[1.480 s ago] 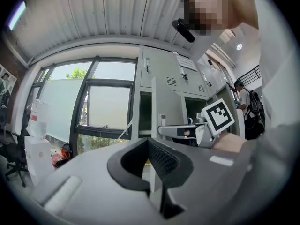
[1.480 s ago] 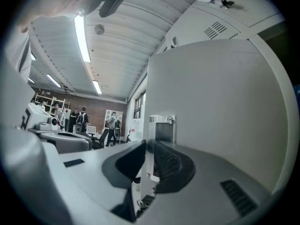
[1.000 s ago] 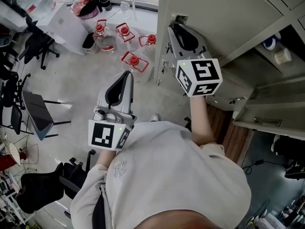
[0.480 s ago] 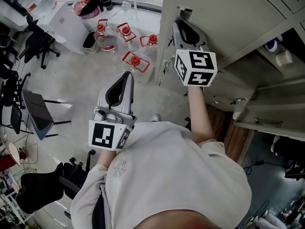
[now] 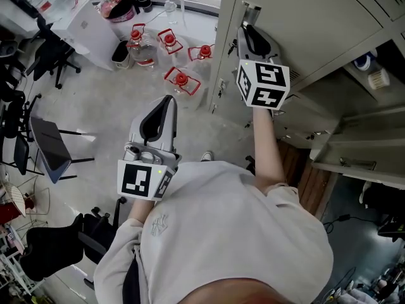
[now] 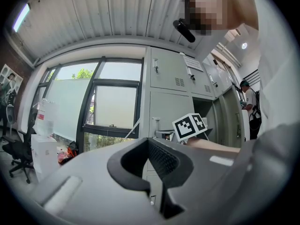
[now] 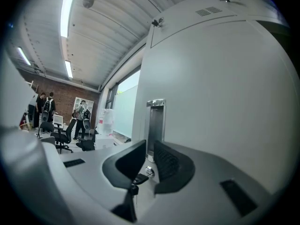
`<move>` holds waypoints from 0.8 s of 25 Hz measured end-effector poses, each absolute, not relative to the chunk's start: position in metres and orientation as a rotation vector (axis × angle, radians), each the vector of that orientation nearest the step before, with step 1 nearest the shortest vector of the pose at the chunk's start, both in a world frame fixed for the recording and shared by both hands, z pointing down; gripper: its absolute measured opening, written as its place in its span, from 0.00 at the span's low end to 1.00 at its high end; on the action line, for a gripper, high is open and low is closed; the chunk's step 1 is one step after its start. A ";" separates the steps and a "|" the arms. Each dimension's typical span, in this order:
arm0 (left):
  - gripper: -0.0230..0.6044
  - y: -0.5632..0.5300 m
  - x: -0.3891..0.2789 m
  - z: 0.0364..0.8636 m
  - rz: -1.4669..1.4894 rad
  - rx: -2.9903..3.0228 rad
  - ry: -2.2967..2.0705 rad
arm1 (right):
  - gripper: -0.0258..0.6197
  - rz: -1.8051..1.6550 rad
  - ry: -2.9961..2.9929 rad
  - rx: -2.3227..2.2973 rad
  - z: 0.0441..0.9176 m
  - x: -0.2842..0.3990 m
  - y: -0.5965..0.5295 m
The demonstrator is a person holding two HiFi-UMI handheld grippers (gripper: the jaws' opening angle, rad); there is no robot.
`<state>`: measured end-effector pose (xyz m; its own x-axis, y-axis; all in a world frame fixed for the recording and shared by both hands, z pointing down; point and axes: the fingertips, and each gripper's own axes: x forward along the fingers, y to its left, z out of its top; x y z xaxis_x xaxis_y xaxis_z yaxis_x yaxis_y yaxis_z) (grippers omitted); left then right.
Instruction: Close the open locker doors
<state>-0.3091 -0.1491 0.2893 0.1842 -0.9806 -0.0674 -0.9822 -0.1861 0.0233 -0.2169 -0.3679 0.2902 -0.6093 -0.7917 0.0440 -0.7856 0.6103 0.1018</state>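
Head view: reaching up with the right gripper (image 5: 252, 35) to the pale grey metal locker door (image 5: 304, 18), tips beside the recessed silver pull handle (image 5: 250, 7) at the door's free edge. Likely chosen because a push there swings the door most easily. Further right, open grey locker compartments (image 5: 364, 113), apparently waiting their turn. Left gripper (image 5: 166, 104) parked low at the chest, above the floor and the red-capped clear water jugs (image 5: 169, 43), probably kept clear of the work.

Left gripper view: jaws drawn together, only a thin slit between, nothing in it. Pointing idly towards the lockers and the right gripper's marker cube.

Right gripper view: jaws close together, narrow gap, gripping nothing, fitting a push rather than a grasp. Door face filling the right side; handle recess just past the tips, a small dark key (image 7: 141, 178) below.
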 end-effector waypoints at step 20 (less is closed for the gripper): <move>0.04 -0.165 -0.175 0.292 0.120 -2.731 1.612 | 0.06 -0.167 -2.973 1.342 0.240 -0.069 -0.184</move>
